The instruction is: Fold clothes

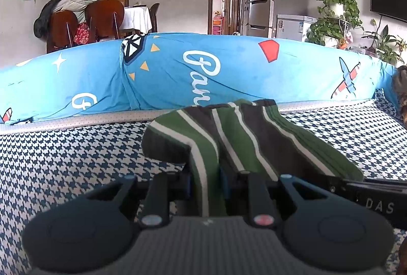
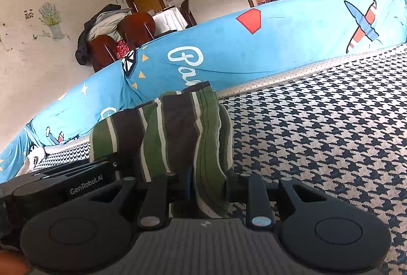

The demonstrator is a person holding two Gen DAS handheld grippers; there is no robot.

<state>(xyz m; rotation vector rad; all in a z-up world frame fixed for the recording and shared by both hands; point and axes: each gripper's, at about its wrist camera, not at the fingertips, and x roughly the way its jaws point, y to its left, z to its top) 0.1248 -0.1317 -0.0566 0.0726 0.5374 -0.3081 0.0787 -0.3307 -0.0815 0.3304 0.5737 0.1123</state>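
- Gripping the striped garment (image 1: pixel 229 137) at its near edge, your left hand-held gripper (image 1: pixel 204 181) has both jaws clamped on a bunched fold of the cloth.
- Your right hand-held gripper (image 2: pixel 208 183) is likewise clamped on the garment's (image 2: pixel 175 127) near edge, w/ a thick wad of cloth between the jaws.
- Garment: green, dark brown and white stripes, lying on the houndstooth cover (image 1: pixel 63 160) of the sofa seat, near the middle.
- Long axis: runs away from you, from the grippers toward the sofa back; stripes run the same way. Far end reaches approx. to the pale piping strip (image 1: pixel 89 120) at the seat's rear edge.
- Cloth is rumpled, humped up between grip and far end, not flat.
- The 2 grippers sit just beside each other; the right one's body shows at the right edge of the left wrist view.
- Edges: blue printed cover (image 1: pixel 229 71) on the backrest rises as a wall right behind the garment's far end.
- Open room: bare houndstooth seat (image 2: pixel 318 135) spreads wide to the right of the garment, and to its left too in the left wrist view.
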